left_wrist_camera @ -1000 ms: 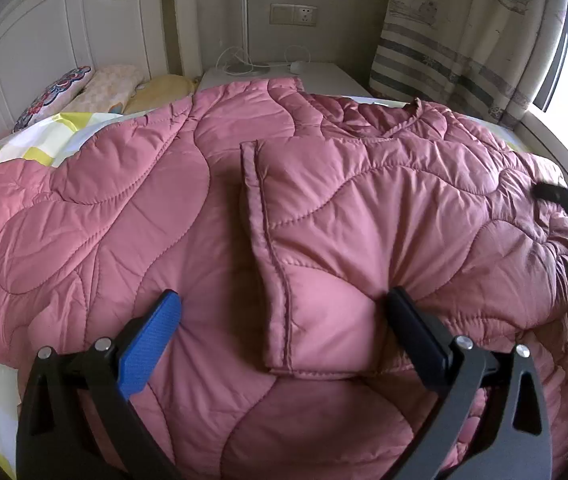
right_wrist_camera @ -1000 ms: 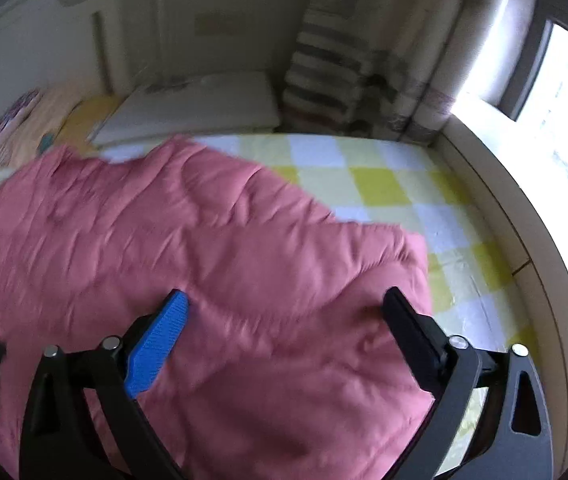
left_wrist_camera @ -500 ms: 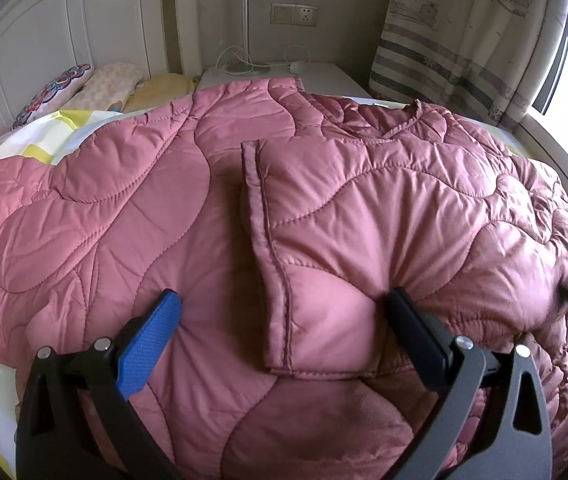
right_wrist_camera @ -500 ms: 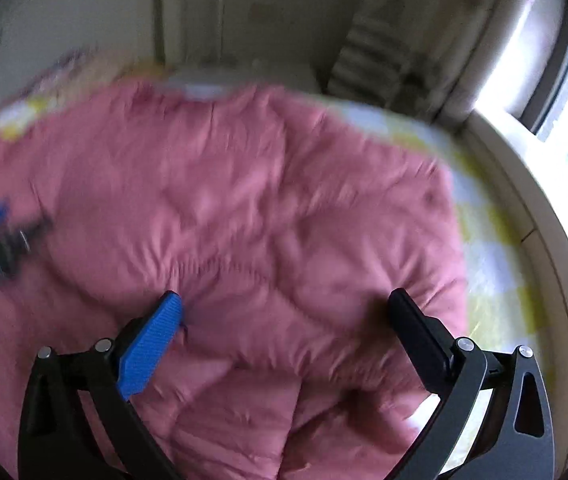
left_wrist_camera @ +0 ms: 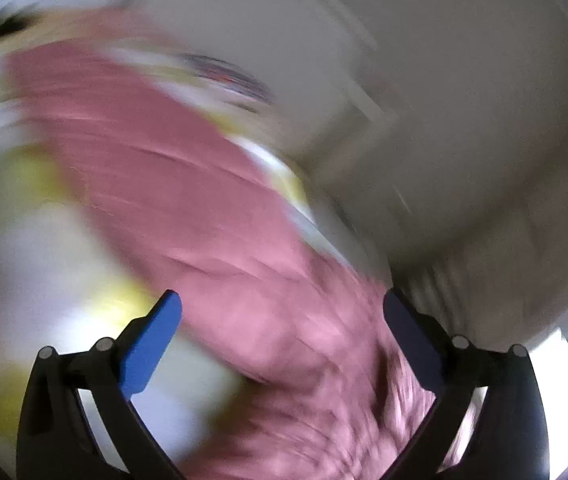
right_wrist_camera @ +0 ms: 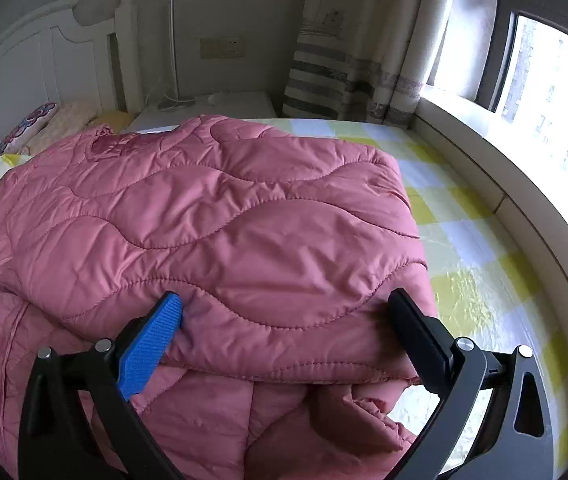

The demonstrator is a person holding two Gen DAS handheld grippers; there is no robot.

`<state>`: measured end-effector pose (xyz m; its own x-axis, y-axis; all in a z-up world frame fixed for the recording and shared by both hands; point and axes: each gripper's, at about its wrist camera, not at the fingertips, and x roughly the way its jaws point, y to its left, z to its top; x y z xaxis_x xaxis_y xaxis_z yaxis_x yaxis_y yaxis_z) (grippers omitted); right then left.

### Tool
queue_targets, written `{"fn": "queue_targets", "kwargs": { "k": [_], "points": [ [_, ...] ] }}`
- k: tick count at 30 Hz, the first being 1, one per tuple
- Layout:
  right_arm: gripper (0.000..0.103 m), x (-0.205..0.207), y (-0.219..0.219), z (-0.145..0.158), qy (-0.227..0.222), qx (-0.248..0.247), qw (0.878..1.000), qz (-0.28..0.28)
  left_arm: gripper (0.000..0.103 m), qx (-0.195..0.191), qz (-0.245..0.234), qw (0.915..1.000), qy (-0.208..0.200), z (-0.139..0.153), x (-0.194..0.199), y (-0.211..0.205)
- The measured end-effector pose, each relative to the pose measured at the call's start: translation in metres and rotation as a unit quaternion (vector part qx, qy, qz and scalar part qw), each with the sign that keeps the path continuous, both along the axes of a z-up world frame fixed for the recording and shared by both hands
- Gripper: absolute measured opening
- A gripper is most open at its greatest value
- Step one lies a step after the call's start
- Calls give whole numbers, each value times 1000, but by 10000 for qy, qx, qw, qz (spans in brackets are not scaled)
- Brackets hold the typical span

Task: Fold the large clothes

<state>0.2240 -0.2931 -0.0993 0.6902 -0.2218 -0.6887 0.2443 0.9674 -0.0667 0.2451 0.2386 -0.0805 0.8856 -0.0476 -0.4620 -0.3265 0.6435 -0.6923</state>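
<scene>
A large pink quilted jacket [right_wrist_camera: 212,240] lies on the bed, with one side folded over the rest. My right gripper [right_wrist_camera: 284,312] is open, its fingers wide apart over the folded edge near the front. The left wrist view is heavily blurred: the pink jacket [left_wrist_camera: 204,240] shows as a slanted smear. My left gripper [left_wrist_camera: 280,312] is open and holds nothing.
The bed has a yellow and white checked sheet [right_wrist_camera: 472,240]. A white headboard [right_wrist_camera: 44,60] and pillows [right_wrist_camera: 36,128] are at the back left. A white nightstand [right_wrist_camera: 212,108], a striped curtain [right_wrist_camera: 344,60] and a window ledge [right_wrist_camera: 524,200] are at the back and right.
The left gripper has swung fast and tilted, so its view is now blurred. The right gripper has come to rest over the folded jacket edge.
</scene>
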Motion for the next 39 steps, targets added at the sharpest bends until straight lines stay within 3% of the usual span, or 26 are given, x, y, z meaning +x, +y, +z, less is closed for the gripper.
{"fn": "queue_targets", "kwargs": {
  "k": [2, 4, 6, 8, 9, 10, 11, 13, 16, 19, 21, 24, 25, 26, 27, 28, 31, 33, 35, 37, 39],
  "points": [
    [98, -5, 0, 2, -51, 44, 10000, -16, 94, -167, 828, 9964, 37, -7, -22, 40],
    [98, -11, 3, 0, -63, 103, 9999, -28, 94, -383, 1242, 9915, 37, -13, -30, 67],
    [98, -13, 1, 0, -85, 136, 9999, -31, 94, -469, 1243, 9911, 94, -15, -19, 88],
    [98, -18, 2, 1, -130, 171, 9998, -42, 92, -284, 1216, 9920, 189, -11, -4, 98],
    [98, -21, 1, 2, -164, 205, 9996, -43, 81, -226, 1145, 9929, 214, -8, 6, 103],
    [98, -22, -1, 2, -203, 256, 9995, -54, 34, -259, 1017, 9942, 220, -7, 13, 105],
    [98, -23, -3, 3, -249, 330, 9991, -79, 9, -297, 884, 9950, 353, -3, 23, 105],
    [98, -26, -8, 3, -321, 477, 9982, -152, 8, 66, 833, 9964, 114, 15, 21, 83],
    [98, -29, -17, 3, -405, 737, 9962, -222, 8, 887, 179, 9935, -689, 64, 14, 15],
    [98, -30, -19, 3, -445, 805, 9955, -241, 8, 1667, -896, 9730, -1325, 104, 12, -81],
    [98, -30, -18, 3, -454, 805, 9954, -243, 8, 2106, -1734, 9499, -1527, 117, 16, -149],
    [98, -30, -19, 3, -448, 833, 9952, -253, 14, 2598, -2732, 9143, -1480, 105, 24, -242],
    [98, -30, -20, 2, -437, 851, 9950, -270, 35, 2670, -3138, 9016, -1316, 94, 31, -269],
    [98, -30, -21, 2, -422, 874, 9948, -295, 69, 2732, -3413, 8925, -1111, 84, 38, -289],
    [98, -30, -22, 1, -415, 892, 9947, -311, 84, 2899, -3617, 8826, -781, 67, 45, -311],
    [98, -30, -22, 1, -413, 911, 9945, -323, 93, 3077, -3612, 8784, -577, 52, 45, -325],
    [98, -31, -25, 0, -418, 960, 9940, -321, 92, 3545, -3506, 8667, -175, 22, 46, -341],
    [98, -30, -26, 0, -395, 984, 9939, -315, 92, 3591, -3481, 8659, -72, 16, 45, -331],
    [98, -30, -25, 0, -392, 980, 9939, -317, 92, 3564, -3247, 8760, -153, 24, 45, -311],
    [98, -30, -26, 0, -413, 990, 9937, -321, 96, 3383, -2862, 8958, -359, 39, 43, -273],
    [98, -31, -26, -1, -434, 1008, 9934, -343, 101, 3116, -2440, 9176, -368, 36, 46, -238]
  ]
}}
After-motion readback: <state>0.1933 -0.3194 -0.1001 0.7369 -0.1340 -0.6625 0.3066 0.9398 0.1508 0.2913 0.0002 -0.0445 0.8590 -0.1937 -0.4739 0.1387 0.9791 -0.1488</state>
